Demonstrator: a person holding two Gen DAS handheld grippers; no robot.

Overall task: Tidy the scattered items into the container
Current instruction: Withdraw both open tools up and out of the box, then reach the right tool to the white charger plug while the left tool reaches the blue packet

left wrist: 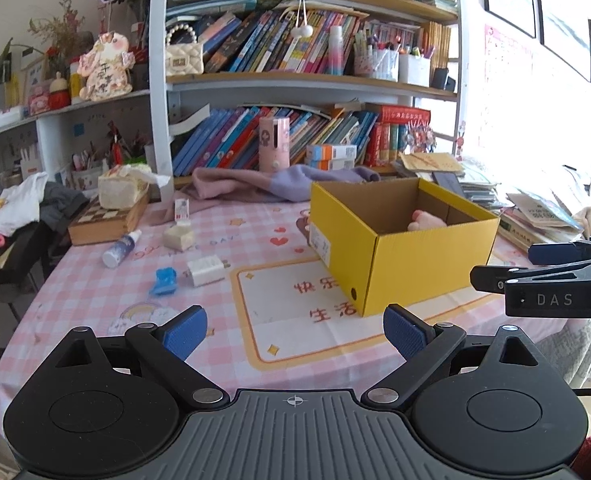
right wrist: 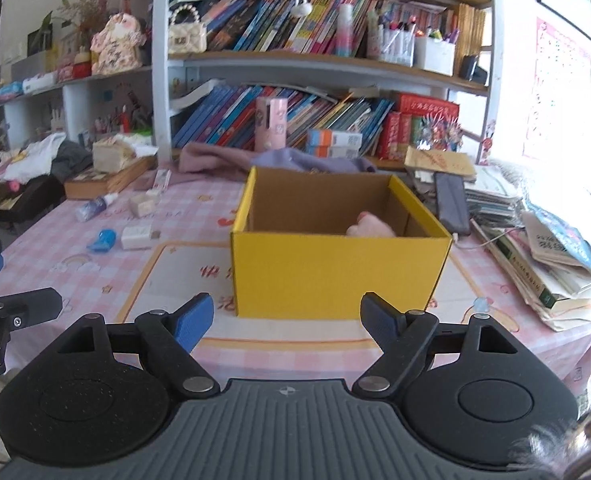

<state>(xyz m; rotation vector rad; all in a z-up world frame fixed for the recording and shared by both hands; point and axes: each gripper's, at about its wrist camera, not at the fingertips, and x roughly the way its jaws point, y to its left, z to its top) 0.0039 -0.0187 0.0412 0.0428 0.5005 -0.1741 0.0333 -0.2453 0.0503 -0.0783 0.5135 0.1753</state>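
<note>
Both tools (left wrist: 295, 334) (right wrist: 287, 320) empty, before yellow box (right wrist: 335, 268).

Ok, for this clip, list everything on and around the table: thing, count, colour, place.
box: 1, yellow, table centre-right, open
plush item: 1, pink, inside box
spray bottle: 1, clear-blue, lying left of box
blue item: 1, blue, near left table edge
white block: 1, white, beside blue item
beige packet: 1, beige, behind white block
wooden case: 1, brown, table's far left
cloth: 1, pink-purple, behind box
book stack: 1, mixed, right of box
bookshelf: 1, white, behind table
left gripper: 1, black-blue, open
right gripper: 1, black-blue, open
</note>
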